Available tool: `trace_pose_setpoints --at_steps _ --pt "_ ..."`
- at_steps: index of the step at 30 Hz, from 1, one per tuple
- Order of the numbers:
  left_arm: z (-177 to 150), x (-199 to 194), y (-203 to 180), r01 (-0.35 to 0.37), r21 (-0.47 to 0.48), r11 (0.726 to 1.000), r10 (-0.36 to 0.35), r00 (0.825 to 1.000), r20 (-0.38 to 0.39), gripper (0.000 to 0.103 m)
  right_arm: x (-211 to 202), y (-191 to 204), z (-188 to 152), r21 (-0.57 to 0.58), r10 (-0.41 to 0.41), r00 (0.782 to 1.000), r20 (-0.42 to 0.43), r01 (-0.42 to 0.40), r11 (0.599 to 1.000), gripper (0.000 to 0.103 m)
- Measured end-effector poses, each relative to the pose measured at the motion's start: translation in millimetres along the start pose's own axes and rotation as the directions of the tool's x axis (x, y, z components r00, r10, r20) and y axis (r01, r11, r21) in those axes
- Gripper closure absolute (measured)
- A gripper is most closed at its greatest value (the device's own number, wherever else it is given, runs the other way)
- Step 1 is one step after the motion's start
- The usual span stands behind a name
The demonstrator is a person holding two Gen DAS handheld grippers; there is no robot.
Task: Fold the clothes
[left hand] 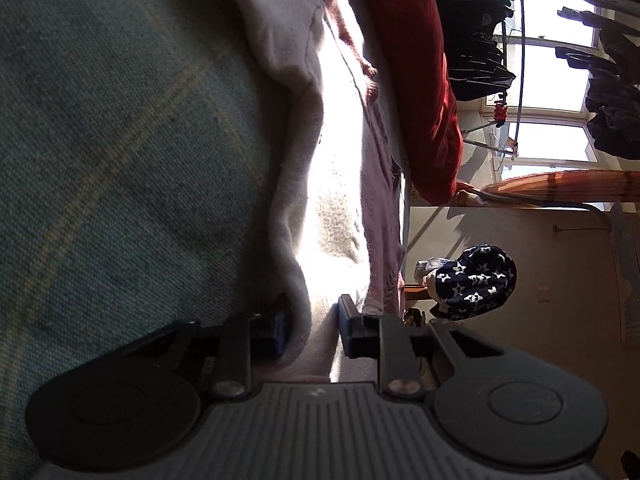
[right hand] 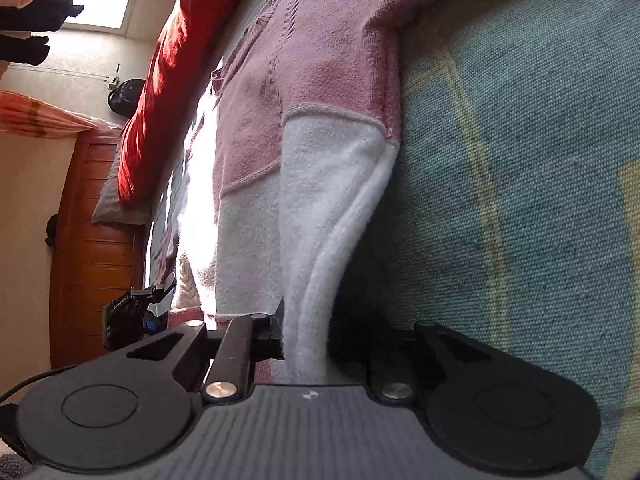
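A pink and white knit sweater [right hand: 320, 80] lies on a green plaid bed cover [right hand: 520, 160]. In the right wrist view my right gripper [right hand: 308, 332] is shut on the sweater's white hem edge [right hand: 320, 240], the cloth filling the gap between the jaws. In the left wrist view the sweater [left hand: 296, 60] runs up the middle, partly washed out by sunlight. My left gripper [left hand: 312, 320] is shut on the white edge of the sweater, with a fold of cloth between the jaws. The left gripper also shows in the right wrist view [right hand: 154, 304].
A red blanket or pillow [left hand: 424, 80] lies beyond the sweater, also in the right wrist view [right hand: 160, 92]. Dark clothes hang by a bright window [left hand: 476, 40]. A star-patterned navy cloth [left hand: 476, 280] sits off the bed. A wooden cabinet [right hand: 96, 248] stands by the bed.
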State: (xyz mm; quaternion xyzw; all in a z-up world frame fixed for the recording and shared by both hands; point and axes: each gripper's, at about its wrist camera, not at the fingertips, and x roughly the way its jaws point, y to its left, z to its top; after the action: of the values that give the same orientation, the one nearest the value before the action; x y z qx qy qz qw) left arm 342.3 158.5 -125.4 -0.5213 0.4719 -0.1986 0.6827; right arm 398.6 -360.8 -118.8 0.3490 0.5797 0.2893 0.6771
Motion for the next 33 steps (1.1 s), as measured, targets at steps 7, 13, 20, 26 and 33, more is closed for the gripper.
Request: trace_pose_setpoints --at_steps 7,13,20,26,33 --pt "-2 -32 -58 -0.009 0.139 0.990 0.006 1.000 0.024 0.095 -16 42 2 -0.102 0.029 1.000 0.008 -0.028 0.994 0.091" --pt "-6 -51 -81 -0.046 0.245 0.968 0.057 0.998 -0.041 0.095 -31 71 3 -0.147 0.106 0.994 -0.016 -0.108 0.983 0.092" --pt "-28 -39 -53 -0.265 0.447 0.854 0.325 0.944 -0.061 0.059 -31 44 -9 -0.103 0.015 0.999 -0.044 -0.019 0.994 0.072" --pt "-47 -30 -34 -0.245 0.479 0.843 0.341 0.932 -0.125 0.061 -26 18 -29 -0.077 -0.045 0.995 -0.085 0.039 0.996 0.060" --pt "-57 -49 -49 -0.215 0.407 0.888 0.298 0.943 -0.151 0.098 -39 38 -46 -0.156 -0.110 0.982 -0.154 0.086 0.984 0.088"
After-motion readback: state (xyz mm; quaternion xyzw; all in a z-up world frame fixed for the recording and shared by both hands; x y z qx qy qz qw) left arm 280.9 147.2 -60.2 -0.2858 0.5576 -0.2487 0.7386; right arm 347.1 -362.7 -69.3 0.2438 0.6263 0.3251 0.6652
